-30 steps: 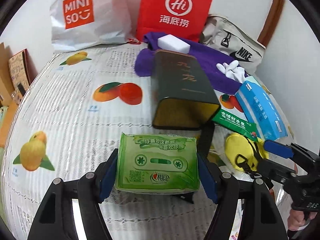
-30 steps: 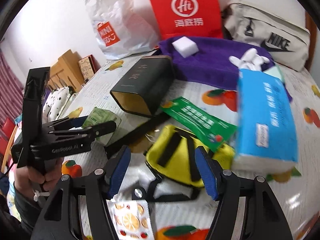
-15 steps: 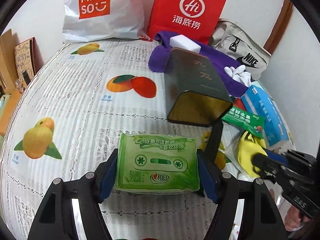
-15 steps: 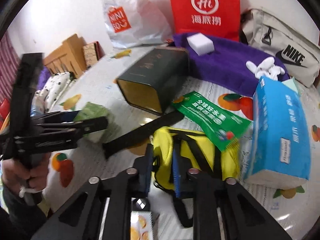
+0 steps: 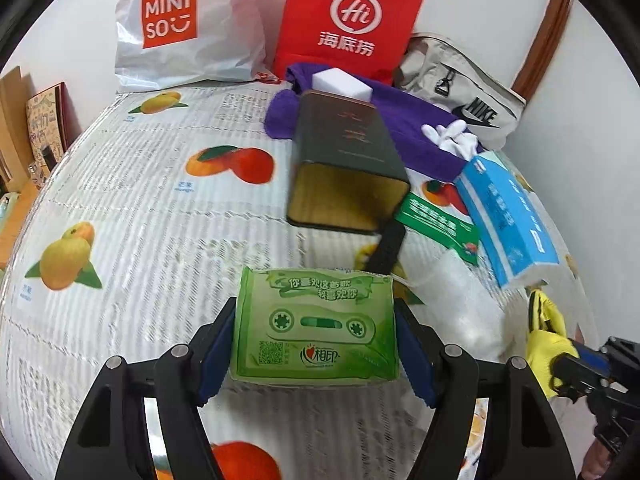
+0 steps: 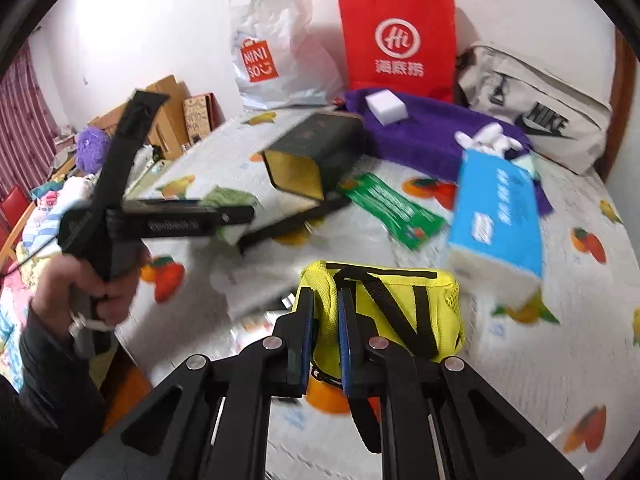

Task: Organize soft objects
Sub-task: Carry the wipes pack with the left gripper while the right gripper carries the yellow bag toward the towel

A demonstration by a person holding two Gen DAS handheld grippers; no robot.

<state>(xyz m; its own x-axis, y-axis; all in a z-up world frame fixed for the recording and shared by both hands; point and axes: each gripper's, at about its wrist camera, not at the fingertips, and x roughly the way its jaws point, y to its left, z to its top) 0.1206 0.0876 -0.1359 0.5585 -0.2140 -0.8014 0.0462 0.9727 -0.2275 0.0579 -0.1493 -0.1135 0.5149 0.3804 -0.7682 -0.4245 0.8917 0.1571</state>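
- My left gripper [image 5: 316, 344] has its jaws spread wide and clamped on the green tissue pack [image 5: 316, 326]; both blue pads [image 5: 218, 350] press flat on the pack's short sides, and the pack sits square between them above the fruit-print cloth [image 5: 160, 220].
- My right gripper [image 6: 325, 332] is nearly closed, pinching a fold at the left end of the yellow pouch [image 6: 384, 312]; the rest of the pouch hangs out to the right of the fingers, black straps across its face.
- Straight ahead of the left gripper lies the dark tin box [image 5: 346, 172] on its side, open gold mouth facing me, with a black strap [image 5: 386, 248] running from beneath it toward the pack.
- Ahead and right of the box: the green sachet [image 5: 438, 222], then the blue tissue box [image 5: 508, 212], both close together.
- Farther ahead, the purple towel [image 5: 404, 136] carries a white sponge [image 5: 340, 84] and white gloves [image 5: 450, 136]; behind them stand the red bag [image 5: 348, 24], the Miniso bag [image 5: 180, 28] and the Nike bag [image 5: 460, 88] against the wall.
- Ahead and left of the left gripper, the cloth shows only its printed fruit up to the table's left edge.
- From the right wrist view, the blue tissue box sits just right of the pouch; the view is blurred, so I cannot tell whether they touch.
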